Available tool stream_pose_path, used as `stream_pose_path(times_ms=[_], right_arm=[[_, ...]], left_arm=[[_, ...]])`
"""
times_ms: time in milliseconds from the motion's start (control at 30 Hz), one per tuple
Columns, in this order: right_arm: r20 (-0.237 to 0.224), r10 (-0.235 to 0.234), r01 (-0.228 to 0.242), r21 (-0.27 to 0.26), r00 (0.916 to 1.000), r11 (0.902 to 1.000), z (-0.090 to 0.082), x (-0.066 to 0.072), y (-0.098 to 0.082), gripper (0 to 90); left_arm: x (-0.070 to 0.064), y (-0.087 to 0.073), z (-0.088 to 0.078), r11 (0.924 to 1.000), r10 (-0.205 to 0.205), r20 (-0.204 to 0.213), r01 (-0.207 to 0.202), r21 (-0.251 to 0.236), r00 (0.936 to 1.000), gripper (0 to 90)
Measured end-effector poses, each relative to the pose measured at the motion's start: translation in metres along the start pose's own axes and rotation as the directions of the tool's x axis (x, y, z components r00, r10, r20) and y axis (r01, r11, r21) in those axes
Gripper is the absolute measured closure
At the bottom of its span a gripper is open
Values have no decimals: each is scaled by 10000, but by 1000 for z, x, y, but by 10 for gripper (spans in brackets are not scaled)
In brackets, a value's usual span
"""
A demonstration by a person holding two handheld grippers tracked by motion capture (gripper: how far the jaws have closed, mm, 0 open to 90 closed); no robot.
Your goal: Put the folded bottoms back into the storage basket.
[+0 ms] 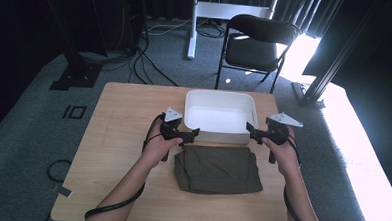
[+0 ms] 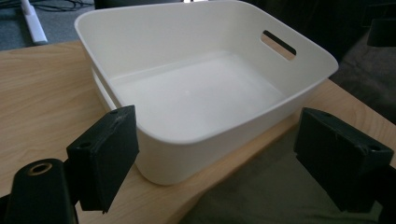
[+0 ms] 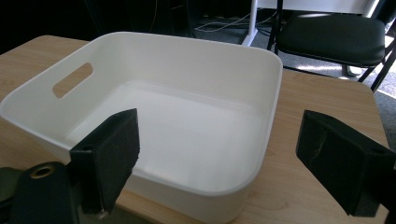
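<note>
Nearest the high camera, two forearms come up from the bottom edge, each hand holding a tool. The left tool sits just off the near left corner of the white bin, and the right tool just off its near right corner. Both tools have their jaws spread wide with nothing between them.

Between the hands and toward the person, a folded olive-green cloth lies flat on the tabletop, its far edge just beside the bin's near wall.

The left gripper view looks across the bin from its corner: the inside is bare, a slot handle is cut in the far end wall, and the cloth fills the lower right between the open jaws.

The right gripper view takes the bin from the opposite corner, with a slot handle in the wall at its left. Only a thin strip of cloth shows at the bottom edge. Beyond the tabletop stands a black folding chair, which the high view places behind the table on grey carpet.
</note>
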State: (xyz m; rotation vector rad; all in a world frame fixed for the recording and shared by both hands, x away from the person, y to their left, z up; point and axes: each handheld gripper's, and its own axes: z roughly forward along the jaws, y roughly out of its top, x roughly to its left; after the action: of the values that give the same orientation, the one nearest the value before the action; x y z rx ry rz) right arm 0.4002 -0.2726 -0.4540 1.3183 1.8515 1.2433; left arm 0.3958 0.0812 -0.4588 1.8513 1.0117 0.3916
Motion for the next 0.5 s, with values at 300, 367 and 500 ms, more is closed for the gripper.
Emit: stream_pose_path(times_ms=[300, 367, 500], right_arm=[[-194, -122, 123, 16, 9997, 9999, -13, 4, -17, 134], [-150, -134, 135, 47, 9998, 9999, -16, 4, -22, 134], [-135, -112, 115, 197, 9998, 9997, -20, 5, -36, 135]], left_arm=[[-11, -12, -9, 9998, 21, -154, -18, 179, 9999, 155], [-13, -14, -12, 9997, 82, -43, -81, 215, 10000, 155], [-15, -20, -15, 9998, 81, 57, -82, 201, 10000, 155]])
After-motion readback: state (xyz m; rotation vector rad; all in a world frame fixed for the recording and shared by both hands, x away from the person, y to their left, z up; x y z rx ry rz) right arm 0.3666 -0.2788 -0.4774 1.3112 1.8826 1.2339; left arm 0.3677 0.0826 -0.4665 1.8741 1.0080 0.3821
